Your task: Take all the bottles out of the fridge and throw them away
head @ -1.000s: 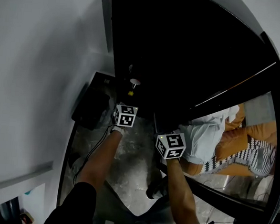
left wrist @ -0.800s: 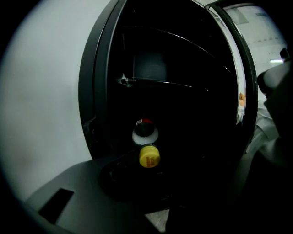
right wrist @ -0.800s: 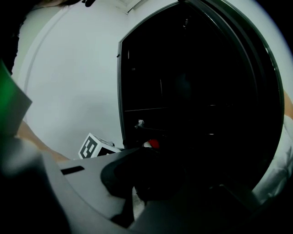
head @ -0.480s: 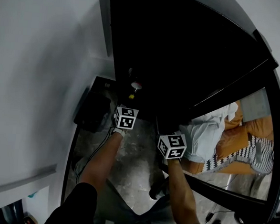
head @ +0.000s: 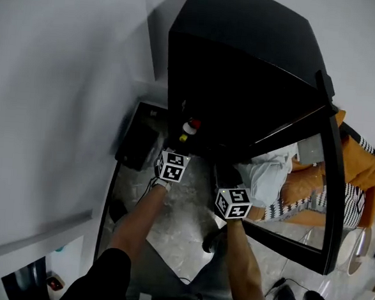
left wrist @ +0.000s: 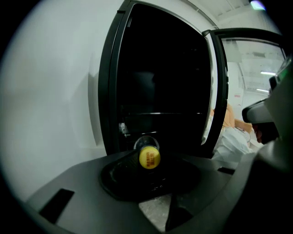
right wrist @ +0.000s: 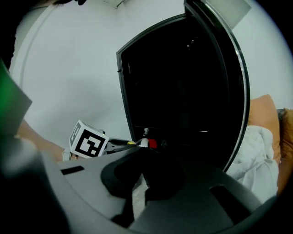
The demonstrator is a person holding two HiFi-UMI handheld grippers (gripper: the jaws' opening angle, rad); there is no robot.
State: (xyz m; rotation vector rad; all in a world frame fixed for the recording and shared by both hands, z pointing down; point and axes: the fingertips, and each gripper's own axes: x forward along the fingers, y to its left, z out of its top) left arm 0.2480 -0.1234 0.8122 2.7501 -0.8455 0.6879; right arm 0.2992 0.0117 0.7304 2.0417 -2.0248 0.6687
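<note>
- The left gripper is clamped on a small clear bottle, just below its yellow cap. It holds the bottle low in front of the open black fridge.
- A red-and-white part shows past the cap. I cannot tell whether it belongs to this bottle.
- The bottle looks light, thin-walled and smooth. It would probably dent or slide if gripped at mid-body, so the stiff neck under the cap is the safer hold.
- The right gripper has its jaws drawn near each other around a dark mass. It is too dark to say whether they hold anything.
- The floor is mottled grey stone, hard underfoot.
- The fridge's glass door stands open on the right and a white wall is on the left, so the room to work in is narrow.
</note>
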